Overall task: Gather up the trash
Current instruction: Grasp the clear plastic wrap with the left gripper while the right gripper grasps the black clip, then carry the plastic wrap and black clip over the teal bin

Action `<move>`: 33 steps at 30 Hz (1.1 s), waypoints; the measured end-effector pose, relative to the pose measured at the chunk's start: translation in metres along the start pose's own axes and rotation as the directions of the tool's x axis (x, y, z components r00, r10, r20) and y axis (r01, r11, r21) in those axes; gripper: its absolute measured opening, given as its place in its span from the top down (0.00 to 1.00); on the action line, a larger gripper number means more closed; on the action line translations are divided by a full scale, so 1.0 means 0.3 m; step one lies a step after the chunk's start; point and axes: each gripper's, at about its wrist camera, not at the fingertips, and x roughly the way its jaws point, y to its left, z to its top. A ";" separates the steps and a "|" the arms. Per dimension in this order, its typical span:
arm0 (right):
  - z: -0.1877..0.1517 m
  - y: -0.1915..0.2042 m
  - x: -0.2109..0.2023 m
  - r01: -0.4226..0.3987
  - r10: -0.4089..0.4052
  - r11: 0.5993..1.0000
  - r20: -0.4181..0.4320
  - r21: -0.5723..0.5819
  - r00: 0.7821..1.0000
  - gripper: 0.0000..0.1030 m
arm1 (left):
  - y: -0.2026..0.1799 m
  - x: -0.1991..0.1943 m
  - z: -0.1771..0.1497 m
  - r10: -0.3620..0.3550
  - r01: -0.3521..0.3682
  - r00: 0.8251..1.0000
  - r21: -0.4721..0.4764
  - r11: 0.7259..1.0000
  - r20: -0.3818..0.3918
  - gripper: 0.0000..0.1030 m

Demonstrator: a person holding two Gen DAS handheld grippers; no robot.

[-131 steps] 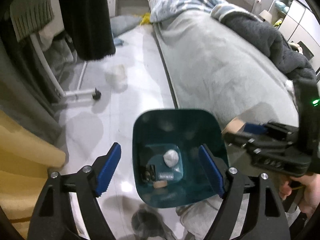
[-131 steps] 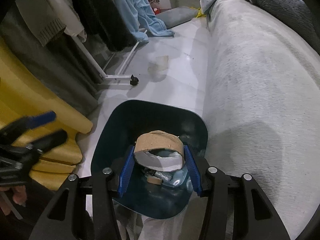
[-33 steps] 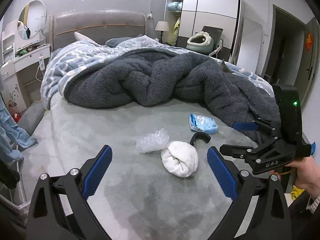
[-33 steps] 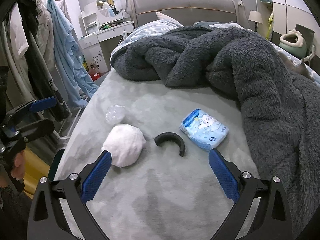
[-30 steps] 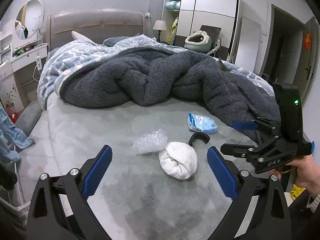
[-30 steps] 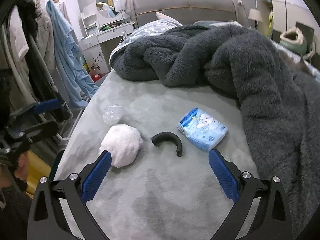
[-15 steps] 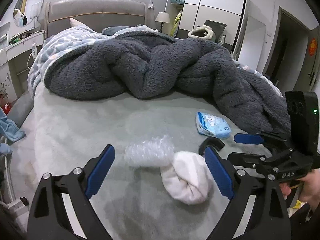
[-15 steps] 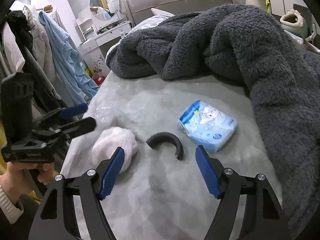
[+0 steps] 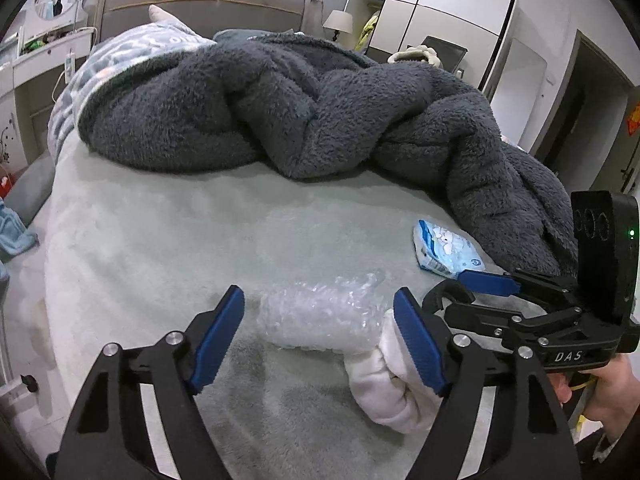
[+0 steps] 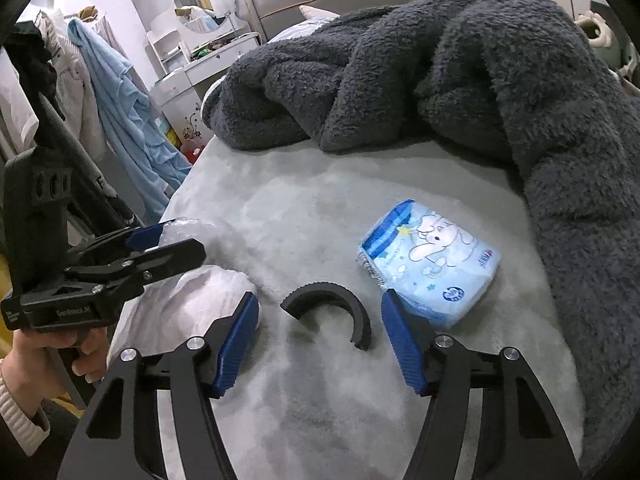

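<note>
On the grey bed lie a clear bubble-wrap wad, a white rolled bundle, a black curved plastic piece and a blue tissue pack. My left gripper is open, its fingers on either side of the bubble wrap, apart from it. My right gripper is open, low over the black curved piece, which lies between its fingertips. The bundle sits by the right gripper's left finger. The tissue pack also shows in the left wrist view.
A heaped dark grey fleece blanket covers the far and right side of the bed. A headboard stands behind. Hanging clothes and a dresser with a mirror stand to the left.
Both grippers left the teal bin on the floor, where the right one held a cardboard ring, and came to the bed. In the last second both closed in and narrowed around their items.
</note>
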 end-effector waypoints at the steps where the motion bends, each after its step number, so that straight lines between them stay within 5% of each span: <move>1: 0.001 0.002 0.007 0.002 -0.002 1.000 -0.004 -0.004 1.000 0.40 | -0.003 0.004 -0.001 -0.004 0.004 1.000 0.004 1.000 -0.005 0.29; 10: 0.007 -0.013 0.068 0.044 -0.044 0.999 -0.040 -0.010 0.998 0.57 | -0.001 0.013 -0.010 -0.010 0.011 1.000 0.014 1.000 -0.026 0.45; 33: -0.017 0.142 -0.102 0.028 -0.028 0.999 0.017 -0.025 0.999 0.57 | -0.025 -0.214 -0.013 0.060 -0.059 0.997 -0.010 0.998 0.052 0.46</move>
